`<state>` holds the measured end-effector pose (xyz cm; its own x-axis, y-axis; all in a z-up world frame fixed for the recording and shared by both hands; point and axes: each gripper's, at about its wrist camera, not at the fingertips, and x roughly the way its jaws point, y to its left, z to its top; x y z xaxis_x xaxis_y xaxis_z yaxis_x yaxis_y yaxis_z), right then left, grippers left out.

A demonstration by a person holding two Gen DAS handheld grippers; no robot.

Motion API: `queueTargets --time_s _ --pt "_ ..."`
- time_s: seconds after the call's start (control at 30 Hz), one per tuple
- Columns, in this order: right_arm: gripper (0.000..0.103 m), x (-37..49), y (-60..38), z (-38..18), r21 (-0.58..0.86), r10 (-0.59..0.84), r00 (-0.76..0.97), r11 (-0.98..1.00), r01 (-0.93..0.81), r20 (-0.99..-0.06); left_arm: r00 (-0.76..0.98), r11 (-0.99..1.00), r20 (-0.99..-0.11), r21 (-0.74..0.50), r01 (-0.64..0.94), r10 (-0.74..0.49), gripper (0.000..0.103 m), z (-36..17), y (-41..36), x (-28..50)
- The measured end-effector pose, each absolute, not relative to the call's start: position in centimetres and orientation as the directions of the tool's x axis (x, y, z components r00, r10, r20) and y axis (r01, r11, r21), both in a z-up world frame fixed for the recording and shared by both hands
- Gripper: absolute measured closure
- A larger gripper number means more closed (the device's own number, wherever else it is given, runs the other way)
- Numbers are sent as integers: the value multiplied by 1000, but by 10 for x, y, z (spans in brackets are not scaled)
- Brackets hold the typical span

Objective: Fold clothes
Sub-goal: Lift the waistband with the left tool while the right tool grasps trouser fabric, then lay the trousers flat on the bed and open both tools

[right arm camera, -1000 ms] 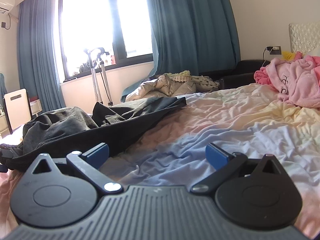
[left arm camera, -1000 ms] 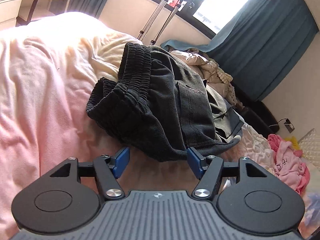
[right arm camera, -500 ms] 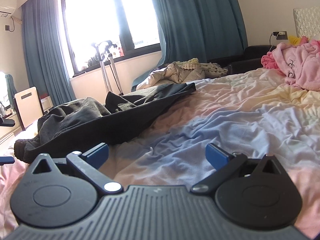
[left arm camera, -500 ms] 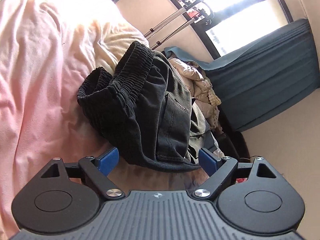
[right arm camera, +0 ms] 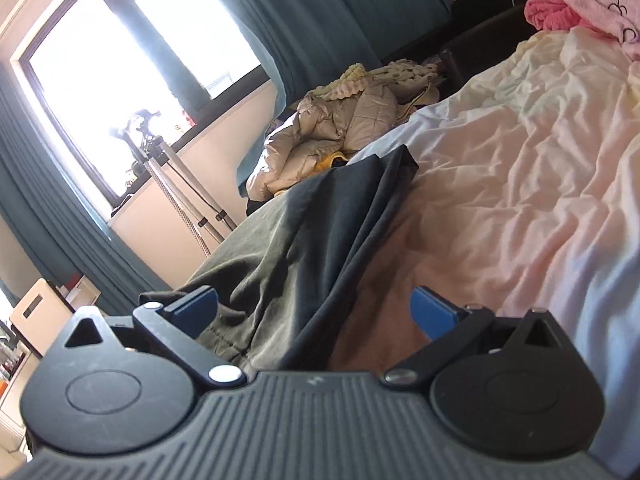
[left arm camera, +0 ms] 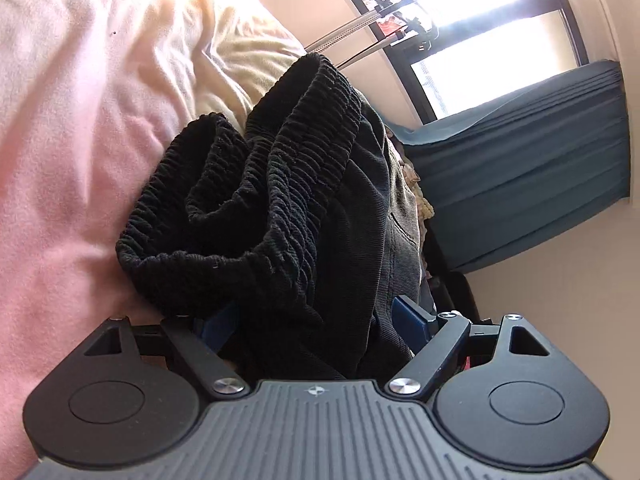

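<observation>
Dark grey-black trousers (left arm camera: 304,208) with a ribbed elastic waistband lie crumpled on the pink bed cover (left arm camera: 60,140). In the left wrist view the waistband end fills the middle, and my left gripper (left arm camera: 316,322) is open with the cloth lying between its blue pads. In the right wrist view the trouser legs (right arm camera: 320,232) stretch away across the bed (right arm camera: 540,184). My right gripper (right arm camera: 316,308) is open, with the edge of the dark cloth lying between its fingers, nearer the left pad.
A beige quilted jacket (right arm camera: 344,128) lies heaped past the bed's far edge. Pink clothes (right arm camera: 588,4) lie at the bed's far right. Blue curtains (left arm camera: 516,164) and a window (right arm camera: 120,80) stand behind, with tripod legs (right arm camera: 180,196) below the sill.
Both grippers have moved forward onto the trousers and tilted. The cloth now lies between each gripper's pads, where before it lay ahead of them.
</observation>
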<state>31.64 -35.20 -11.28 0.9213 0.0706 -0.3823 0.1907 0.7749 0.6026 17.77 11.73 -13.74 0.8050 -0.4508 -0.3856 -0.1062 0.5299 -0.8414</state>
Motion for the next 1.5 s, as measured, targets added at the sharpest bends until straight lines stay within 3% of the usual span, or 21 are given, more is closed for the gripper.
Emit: queueTargets --time_s 0.1,0.2,0.27,0.3,0.33,0.37,0.43,0.57,0.73,0.83,0.97,1.07,1.23,1.33,1.43,1.5 --pt "0 372 -377 -127 637 45 923 736 228 -383 816 474 -353 -874 -111 -459 23 -147 127 185" --pt "11 413 -399 -138 639 36 912 725 257 -408 835 459 -346 -879 -129 -427 32 -151 131 192" --pt "42 429 -408 -143 641 22 900 709 293 -436 844 481 -352 -867 -132 -404 38 -152 128 195" --pt "52 434 -410 -144 640 12 893 701 313 -449 845 486 -367 -861 -151 -388 50 -154 127 195" --pt "69 435 -411 -142 637 2 889 698 327 -459 846 489 -379 -856 -168 -373 57 -155 127 195" --pt "81 434 -410 -138 632 -12 887 697 338 -461 850 485 -379 -857 -174 -365 65 -157 129 194" --pt "95 424 -405 -121 626 -29 894 704 336 -447 861 480 -363 -862 -164 -356 70 -155 134 187" --pt "99 387 -395 -71 618 -13 925 740 264 -380 904 529 -311 -840 -118 -292 83 -115 150 163" --pt "102 321 -379 -29 621 37 975 777 109 -218 943 620 -173 -784 42 -283 84 -66 169 136" --pt "102 273 -377 -22 658 73 984 751 52 -161 942 626 -177 -779 44 -286 84 -60 175 124" --pt "102 195 -384 -37 734 117 975 677 62 -191 922 607 -254 -794 -27 -292 84 -64 177 116" --pt "102 141 -386 -49 752 142 954 649 112 -264 888 604 -341 -792 -95 -308 83 -70 173 113" --pt "99 70 -365 -45 669 153 933 735 114 -327 869 581 -379 -802 -139 -316 82 -80 169 104" --pt "98 55 -346 -49 573 149 900 810 127 -411 862 550 -393 -818 -168 -321 81 -85 168 97" --pt "98 52 -337 -62 542 167 867 830 133 -469 853 518 -406 -832 -198 -326 68 -91 167 90" --pt "97 53 -337 -69 563 194 861 817 125 -471 847 495 -405 -845 -202 -345 47 -94 167 89"
